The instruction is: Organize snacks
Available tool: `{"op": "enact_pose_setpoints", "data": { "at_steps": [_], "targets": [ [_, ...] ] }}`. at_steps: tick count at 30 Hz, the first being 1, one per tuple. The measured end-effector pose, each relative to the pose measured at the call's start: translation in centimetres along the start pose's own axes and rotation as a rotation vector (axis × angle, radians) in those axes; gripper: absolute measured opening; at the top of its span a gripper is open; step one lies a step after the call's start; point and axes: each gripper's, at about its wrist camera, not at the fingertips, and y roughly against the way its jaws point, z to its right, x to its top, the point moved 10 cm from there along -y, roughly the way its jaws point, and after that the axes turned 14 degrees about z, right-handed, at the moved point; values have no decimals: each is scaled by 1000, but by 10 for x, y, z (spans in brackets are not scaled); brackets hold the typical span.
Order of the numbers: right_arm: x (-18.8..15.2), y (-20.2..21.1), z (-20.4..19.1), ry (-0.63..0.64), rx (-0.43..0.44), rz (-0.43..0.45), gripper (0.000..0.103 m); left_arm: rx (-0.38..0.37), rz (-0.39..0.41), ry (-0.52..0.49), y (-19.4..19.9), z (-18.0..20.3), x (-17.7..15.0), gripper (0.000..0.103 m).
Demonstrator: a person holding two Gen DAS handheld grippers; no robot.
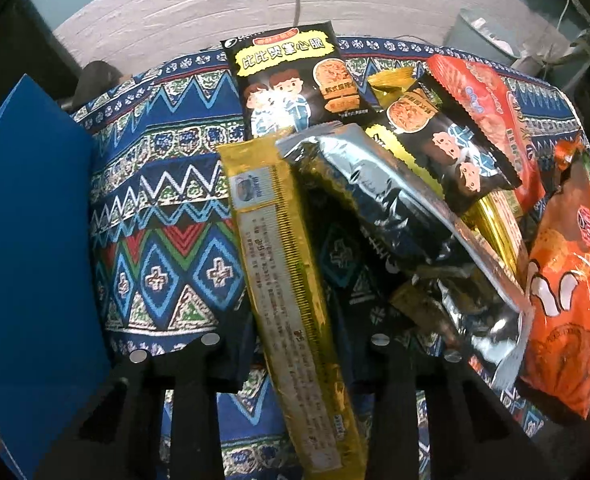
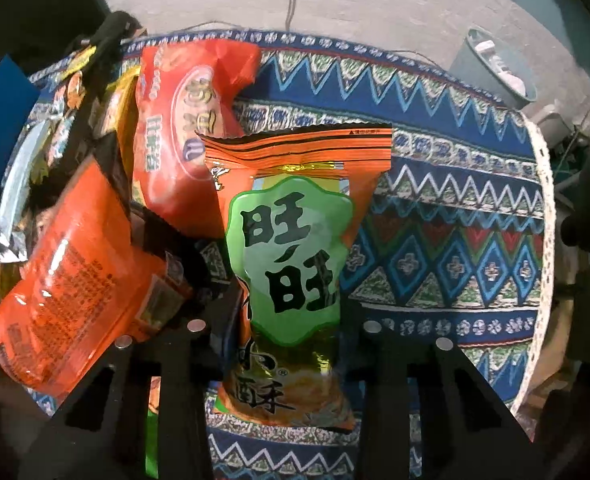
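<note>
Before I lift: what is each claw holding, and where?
Left claw: long gold packet, near its middle. Right claw: orange-and-green snack bag, at its lower half.

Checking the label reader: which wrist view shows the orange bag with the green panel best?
Right wrist: the orange bag with the green panel faces the camera between the right gripper's fingers, label readable. Left wrist shows only a partial, glare-washed orange bag at its right edge, possibly a different one.

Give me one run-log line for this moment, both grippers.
left gripper: shut on gold packet | right gripper: shut on orange-green snack bag | rest of snacks: piled on patterned cloth
</note>
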Motion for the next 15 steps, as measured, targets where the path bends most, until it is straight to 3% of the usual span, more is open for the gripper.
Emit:
{"op": "enact_pose_setpoints", "data": {
  "at_steps": [4,15],
  "targets": [
    [10,16,2,-4,-28,33,35,5,23,-7,13,-6,1,29],
    [32,66,-9,9,-67,134,35,13,125,-42,67,-20,12,28]
  ]
}}
